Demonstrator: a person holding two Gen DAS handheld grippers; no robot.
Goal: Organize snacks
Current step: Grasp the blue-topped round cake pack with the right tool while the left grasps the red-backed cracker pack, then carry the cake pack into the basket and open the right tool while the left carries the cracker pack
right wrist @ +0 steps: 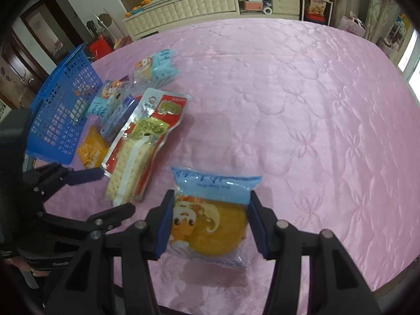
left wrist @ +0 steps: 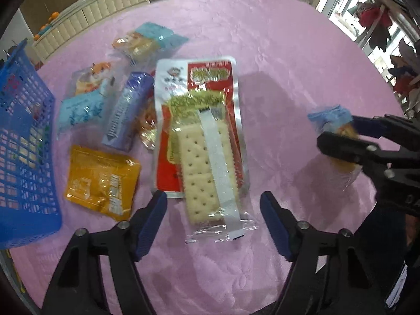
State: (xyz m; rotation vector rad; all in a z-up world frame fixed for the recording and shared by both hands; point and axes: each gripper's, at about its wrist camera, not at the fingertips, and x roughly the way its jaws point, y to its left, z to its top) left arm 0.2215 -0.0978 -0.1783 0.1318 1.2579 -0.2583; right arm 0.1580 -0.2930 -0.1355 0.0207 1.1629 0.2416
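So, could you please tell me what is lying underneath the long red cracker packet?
The long red cracker packet overlaps a crinkly gold-wrapped snack beside the purple packet; most of that snack is covered.

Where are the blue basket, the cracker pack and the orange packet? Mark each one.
blue basket (left wrist: pixel 23 141): left wrist view, on its lattice wall.
cracker pack (left wrist: pixel 202 162): left wrist view, on the crackers.
orange packet (left wrist: pixel 102 181): left wrist view, on its middle.

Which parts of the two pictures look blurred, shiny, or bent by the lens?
Left wrist view: the right gripper and its cake packet are smeared by motion; glare sits on the cracker packet. Right wrist view: the cake packet is fairly sharp; the pink cloth has a soft sheen. Both views curve edges and darken the corners.
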